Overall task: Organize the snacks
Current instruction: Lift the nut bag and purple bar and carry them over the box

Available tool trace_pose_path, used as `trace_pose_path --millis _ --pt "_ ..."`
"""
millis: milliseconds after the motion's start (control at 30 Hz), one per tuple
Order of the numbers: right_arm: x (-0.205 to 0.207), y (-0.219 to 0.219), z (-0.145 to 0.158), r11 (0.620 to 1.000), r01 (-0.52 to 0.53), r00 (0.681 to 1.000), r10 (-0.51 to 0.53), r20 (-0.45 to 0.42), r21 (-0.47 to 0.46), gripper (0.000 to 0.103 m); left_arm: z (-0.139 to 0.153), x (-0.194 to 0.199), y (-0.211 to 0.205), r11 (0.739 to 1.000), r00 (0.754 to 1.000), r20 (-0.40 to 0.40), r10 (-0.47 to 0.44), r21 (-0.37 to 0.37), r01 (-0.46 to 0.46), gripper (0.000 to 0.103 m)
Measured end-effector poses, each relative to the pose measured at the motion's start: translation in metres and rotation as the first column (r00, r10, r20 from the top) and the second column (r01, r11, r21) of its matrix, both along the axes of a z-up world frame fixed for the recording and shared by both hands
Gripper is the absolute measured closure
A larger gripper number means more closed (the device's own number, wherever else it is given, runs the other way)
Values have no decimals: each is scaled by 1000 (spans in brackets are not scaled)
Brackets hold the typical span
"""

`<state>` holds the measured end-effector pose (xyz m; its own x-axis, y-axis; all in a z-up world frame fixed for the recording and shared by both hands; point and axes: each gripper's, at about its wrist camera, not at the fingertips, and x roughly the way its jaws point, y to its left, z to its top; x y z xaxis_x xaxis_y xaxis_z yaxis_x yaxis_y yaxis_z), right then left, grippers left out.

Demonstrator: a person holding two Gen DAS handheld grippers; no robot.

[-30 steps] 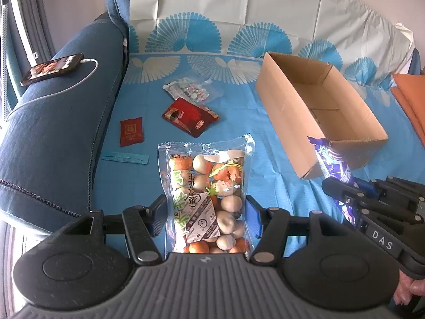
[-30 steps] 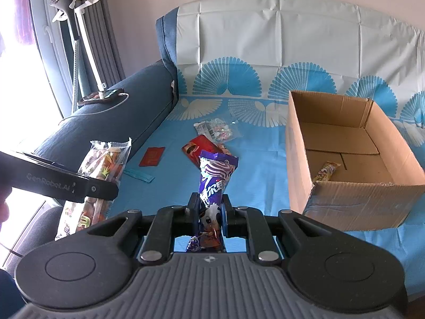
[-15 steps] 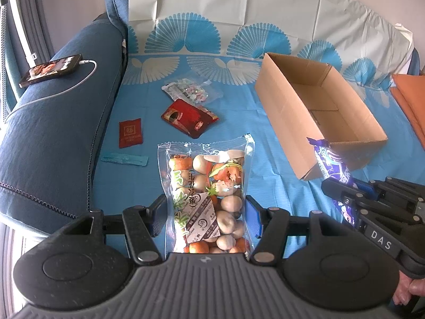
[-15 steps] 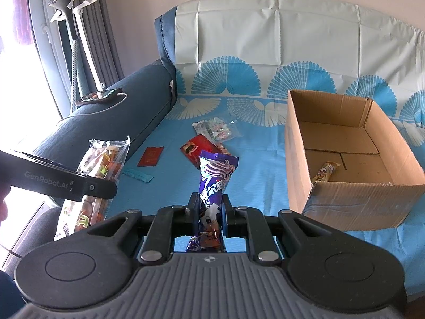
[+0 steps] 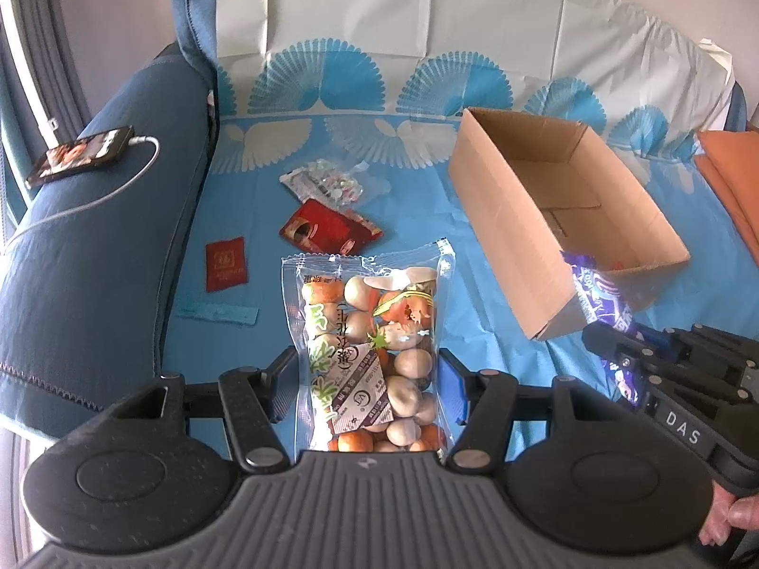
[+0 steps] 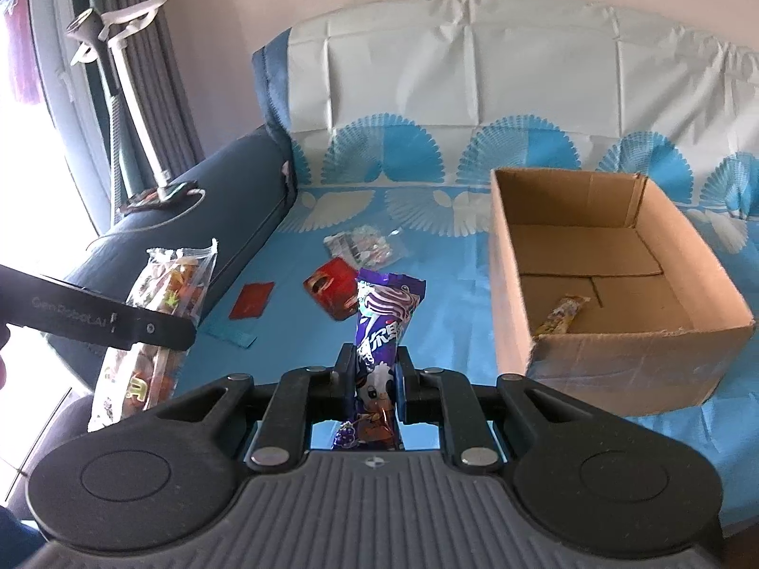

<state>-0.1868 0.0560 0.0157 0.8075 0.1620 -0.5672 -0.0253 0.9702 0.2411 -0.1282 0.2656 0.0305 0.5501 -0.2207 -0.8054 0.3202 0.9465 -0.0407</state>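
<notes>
Nothing has shifted since a second ago: my left gripper (image 5: 367,374) still clamps the nut bag (image 5: 367,351), my right gripper (image 6: 374,374) the purple bar (image 6: 379,332). Both hang above the sheet (image 6: 450,284), long axes pointing away from me, so neither has yet reached the box (image 6: 616,351).

"DAS" on the right claw (image 5: 683,431), "GenRobot.AI" on the left claw (image 6: 71,306), other packet print unreadable

Clear snack bag (image 5: 370,360) bottom hidden behind tool body, small print perhaps unreadable, orange cushion (image 5: 730,180) cropped.
</notes>
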Motion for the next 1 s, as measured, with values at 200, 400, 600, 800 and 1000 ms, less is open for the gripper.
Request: trace_pose_path --millis 200,400,600,800,1000 --pt "5 -18 3 999 53 998 -53 26 -11 86 11 12 -17 1000 999 35 -26 4 26 38" --pt "10 -45 4 992 123 991 -122 45 -16 86 21 21 -46 997 995 69 -78 0 78 38" --pt "13 -70 2 984 179 982 -177 58 -24 86 28 29 -79 991 988 90 -126 -20 129 38" --pt "18 -95 2 974 225 973 -222 60 -37 86 32 40 -112 984 980 103 -169 -42 174 38" --pt "22 -118 1 962 268 962 -266 56 -42 86 35 49 -149 972 969 114 -221 -58 229 38"
